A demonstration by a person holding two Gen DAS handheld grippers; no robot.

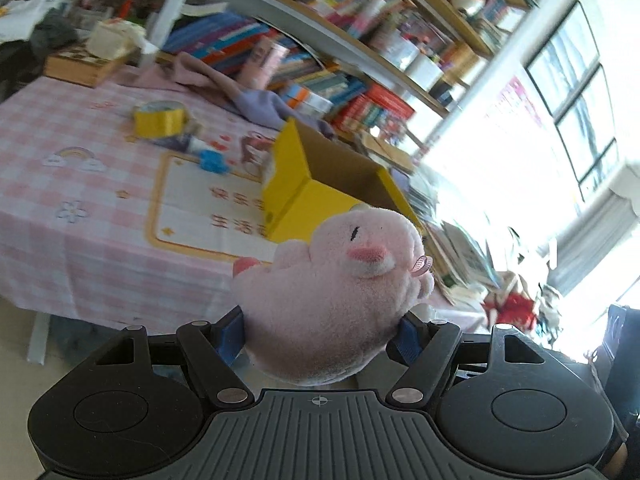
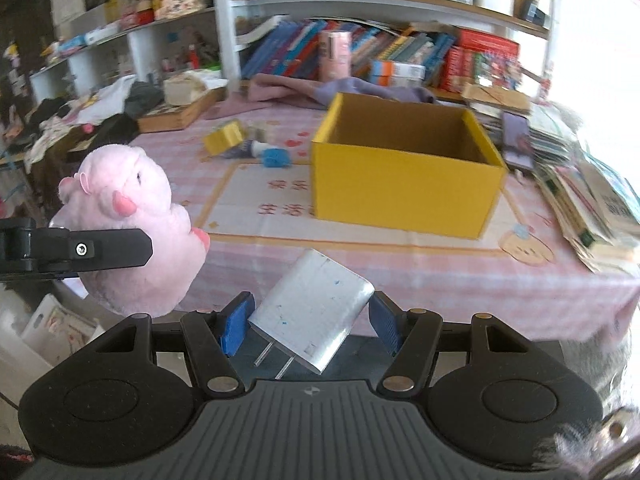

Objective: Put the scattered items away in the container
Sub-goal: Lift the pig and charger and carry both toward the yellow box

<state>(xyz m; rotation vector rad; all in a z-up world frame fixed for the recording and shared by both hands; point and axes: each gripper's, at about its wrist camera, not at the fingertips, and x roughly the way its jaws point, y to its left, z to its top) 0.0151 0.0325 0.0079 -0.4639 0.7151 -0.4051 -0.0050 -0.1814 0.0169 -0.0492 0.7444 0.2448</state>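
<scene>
While left gripper [image 1: 320,336] clamps plush pig [image 1: 336,296], right gripper [image 2: 308,324] grips charger [image 2: 312,310]; yellow box [image 2: 404,188] ahead, nearer the right

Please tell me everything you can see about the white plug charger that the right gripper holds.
The white rectangular plug charger is a flat block with rounded corners, seemingly of glossy plastic, its face dotted with small blue marks. Two metal prongs stick out of its lower end, toward the camera. It is tilted, its top leaning right. The right gripper has its jaws shut on it, blue pads pressing its two sides. It is held in the air before the table edge and touches nothing else.
</scene>
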